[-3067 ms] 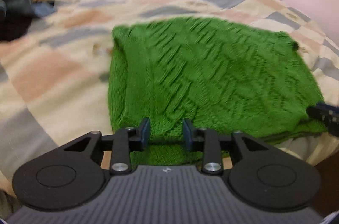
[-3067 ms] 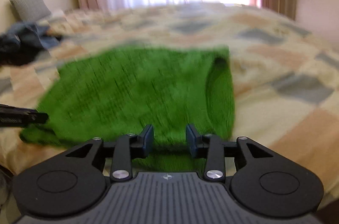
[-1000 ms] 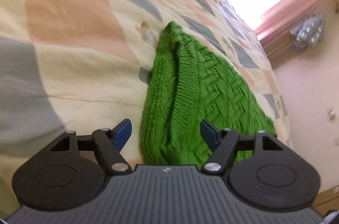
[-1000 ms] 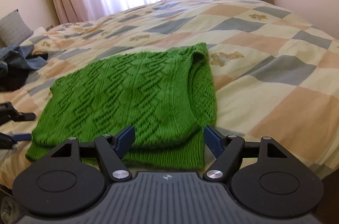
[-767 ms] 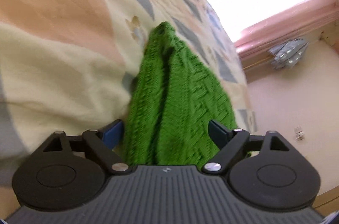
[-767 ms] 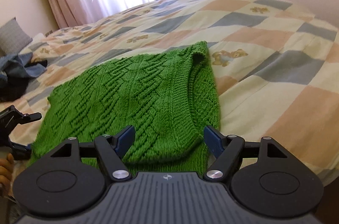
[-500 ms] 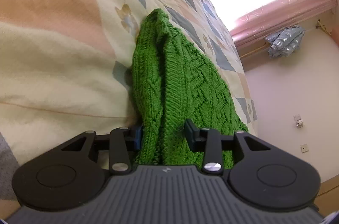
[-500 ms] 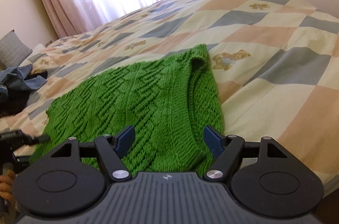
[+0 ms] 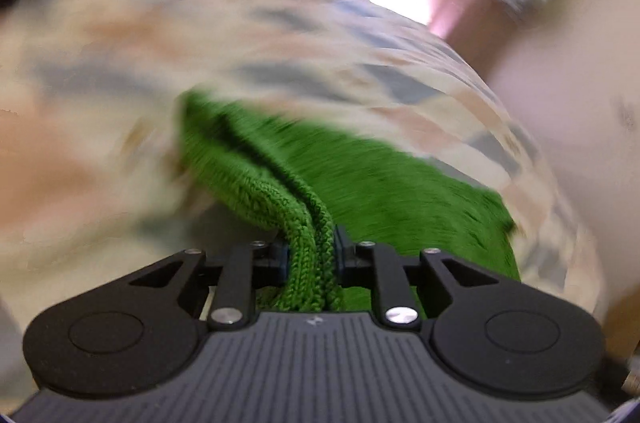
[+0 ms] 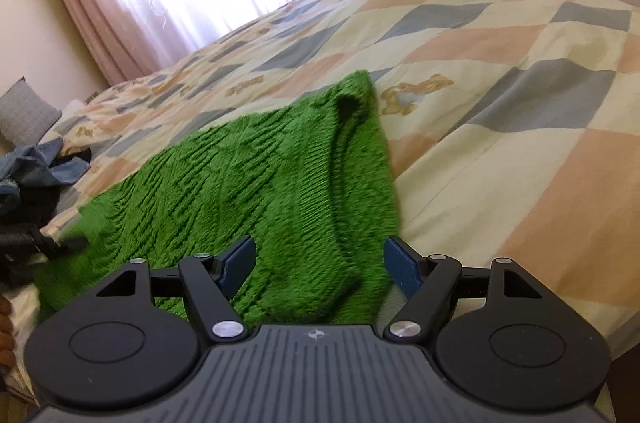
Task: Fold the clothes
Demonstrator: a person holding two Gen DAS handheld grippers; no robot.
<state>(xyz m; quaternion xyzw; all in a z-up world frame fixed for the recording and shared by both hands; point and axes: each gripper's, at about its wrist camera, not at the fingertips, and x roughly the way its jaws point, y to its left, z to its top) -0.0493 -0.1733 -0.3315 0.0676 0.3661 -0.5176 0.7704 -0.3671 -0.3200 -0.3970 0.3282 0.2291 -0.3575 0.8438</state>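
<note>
A green knitted sweater lies folded flat on the patchwork bed cover. In the left wrist view my left gripper is shut on the sweater, pinching its thick near-left corner between the pads; the view is blurred by motion. In the right wrist view my right gripper is open, its blue pads spread over the sweater's near right edge without holding it. The left gripper shows there as a dark shape at the sweater's left corner.
A heap of blue and dark clothes and a grey cushion lie at the far left of the bed. Pink curtains hang at the bright window behind. The bed's near edge runs just below the sweater.
My left gripper has closed tighter on the sweater's left corner and is swinging with it, blurring its view. My right gripper has stayed open and moved closer over the right edge.
</note>
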